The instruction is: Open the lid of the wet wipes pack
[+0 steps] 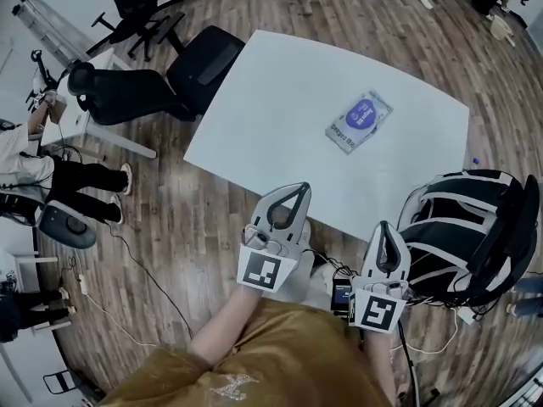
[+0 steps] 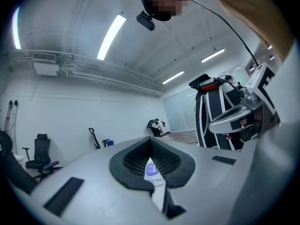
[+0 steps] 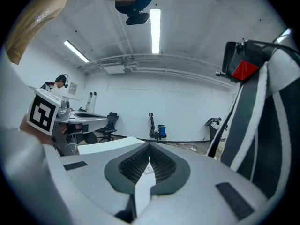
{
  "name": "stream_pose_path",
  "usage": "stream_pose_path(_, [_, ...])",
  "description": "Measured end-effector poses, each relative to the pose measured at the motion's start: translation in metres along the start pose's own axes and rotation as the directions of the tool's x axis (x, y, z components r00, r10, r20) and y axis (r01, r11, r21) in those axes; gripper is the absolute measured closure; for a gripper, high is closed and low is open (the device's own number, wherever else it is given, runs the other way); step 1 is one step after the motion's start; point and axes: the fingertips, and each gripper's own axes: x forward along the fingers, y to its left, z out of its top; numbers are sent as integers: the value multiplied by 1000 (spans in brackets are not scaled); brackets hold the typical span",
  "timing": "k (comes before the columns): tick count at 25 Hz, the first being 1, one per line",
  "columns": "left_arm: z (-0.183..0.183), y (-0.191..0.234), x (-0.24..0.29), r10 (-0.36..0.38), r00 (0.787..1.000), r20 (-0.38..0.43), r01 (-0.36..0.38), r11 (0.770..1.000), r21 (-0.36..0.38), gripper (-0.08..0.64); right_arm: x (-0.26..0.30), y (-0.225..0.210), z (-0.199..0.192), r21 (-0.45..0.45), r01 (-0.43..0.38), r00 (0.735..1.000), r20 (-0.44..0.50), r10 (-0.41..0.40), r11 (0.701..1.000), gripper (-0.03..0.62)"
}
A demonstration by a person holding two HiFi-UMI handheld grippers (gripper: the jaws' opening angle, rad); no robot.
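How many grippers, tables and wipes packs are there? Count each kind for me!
Grey two-jaw grippers: 2, the left gripper and the right gripper
White rectangular table: 1
Wet wipes pack with a purple lid: 1
Total: 4

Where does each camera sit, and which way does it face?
Head view: on the person's head, looking down on white table, wet wipes pack, forearms, left gripper, right gripper.
Left gripper view: on the left gripper, looking along its closed jaws toward the pack; right gripper at right.
Right gripper view: on the right gripper, along its closed jaws toward the table; left gripper at left.
Shared: head and left gripper views show the pack.
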Motion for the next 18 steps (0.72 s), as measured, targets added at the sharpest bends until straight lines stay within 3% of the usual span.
stream_pose_path(10, [-24, 33, 67, -32, 1000, 1, 32, 999, -39, 558, 60, -9, 0, -23, 46, 999, -20, -47, 999, 584])
stream_pose_path(14, [-54, 49, 86, 16, 996, -87, -32, 982, -188, 558, 81, -13, -2, -6, 67, 997, -38, -67, 998, 584])
stream_pose_path(18, [-78, 57, 104, 41, 989, -140, -74, 968, -239, 558, 99, -20, -10, -15, 82, 996, -47, -82, 997, 583])
